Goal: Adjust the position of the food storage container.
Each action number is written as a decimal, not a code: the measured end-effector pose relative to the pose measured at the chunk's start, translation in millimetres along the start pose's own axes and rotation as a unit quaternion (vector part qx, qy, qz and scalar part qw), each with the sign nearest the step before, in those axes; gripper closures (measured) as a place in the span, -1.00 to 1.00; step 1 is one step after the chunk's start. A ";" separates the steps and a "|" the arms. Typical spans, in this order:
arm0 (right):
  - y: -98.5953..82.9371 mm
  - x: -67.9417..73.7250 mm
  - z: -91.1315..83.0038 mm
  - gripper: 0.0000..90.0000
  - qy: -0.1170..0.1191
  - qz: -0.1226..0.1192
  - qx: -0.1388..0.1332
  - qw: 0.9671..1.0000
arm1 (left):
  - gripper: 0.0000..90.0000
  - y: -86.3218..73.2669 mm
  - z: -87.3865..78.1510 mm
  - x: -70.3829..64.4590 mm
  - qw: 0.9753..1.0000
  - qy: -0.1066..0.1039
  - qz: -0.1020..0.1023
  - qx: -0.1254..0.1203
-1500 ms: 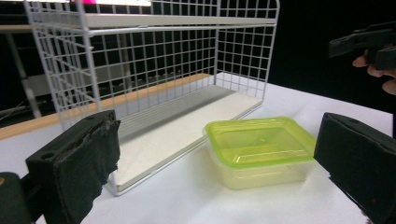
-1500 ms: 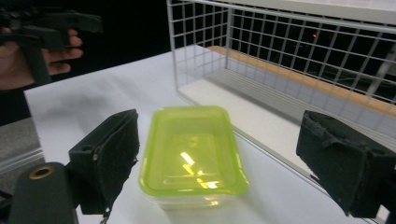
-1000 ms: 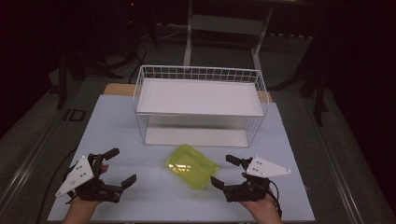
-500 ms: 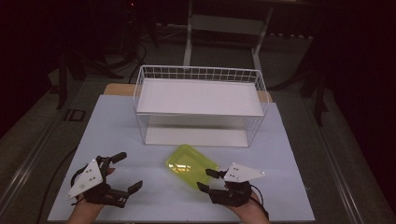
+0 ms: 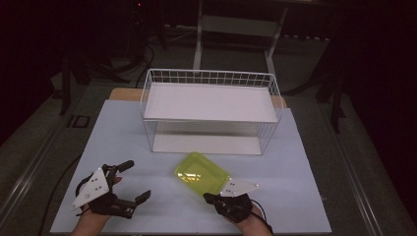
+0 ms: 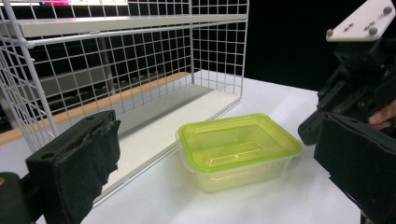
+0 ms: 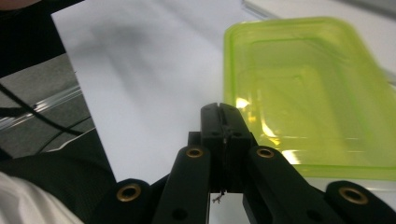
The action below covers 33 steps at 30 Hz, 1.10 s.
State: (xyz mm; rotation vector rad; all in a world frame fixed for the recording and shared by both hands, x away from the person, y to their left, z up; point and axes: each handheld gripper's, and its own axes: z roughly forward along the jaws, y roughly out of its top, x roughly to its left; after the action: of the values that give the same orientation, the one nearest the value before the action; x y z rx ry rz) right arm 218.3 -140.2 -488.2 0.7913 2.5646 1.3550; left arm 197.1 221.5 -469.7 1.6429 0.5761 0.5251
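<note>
White wire basket rack point(image 5: 209, 110) stands at the far middle of the white table point(image 5: 305, 167), a white shelf board across its top and another at its base. Dark floor and stand legs beyond the table; cables trail off the left edge.

Yellow-green lidded plastic container point(image 5: 202, 173) sits on the table just near of the rack's front, lid on, set at an angle. Nothing lies between it and either tool.

Left gripper point(image 5: 132, 182) at near left, jaws spread wide, holding nothing, apart from the container and left of it. In the left gripper view the container point(image 6: 238, 149) sits between and beyond the two padded jaws.

Right gripper point(image 5: 210, 197) at near centre-right, jaws pressed together on nothing, tips just beside the container's near corner; contact cannot be told. Right gripper view shows the lid point(image 7: 308, 93) right ahead of the joined tips.
</note>
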 end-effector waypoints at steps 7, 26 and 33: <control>-3.5 -0.3 12.8 1.00 0.017 -0.005 0.016 1.000 | -0.98 -1.1 1.7 -0.5 1.000 -0.002 0.003 0.004; -8.1 -30.4 -0.4 1.00 -0.035 0.015 0.036 0.999 | -0.98 -2.1 1.9 -0.3 1.000 -0.003 0.002 0.004; -8.5 -43.6 -3.8 1.00 -0.050 0.021 0.034 0.998 | -0.98 -2.5 2.4 -0.4 1.000 -0.004 0.000 0.004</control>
State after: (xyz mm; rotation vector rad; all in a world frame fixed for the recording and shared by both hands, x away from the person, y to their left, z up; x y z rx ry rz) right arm 250.9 -168.9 -498.1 0.9064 2.5414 1.2122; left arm 198.1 219.8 -472.5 1.6521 0.5740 0.5169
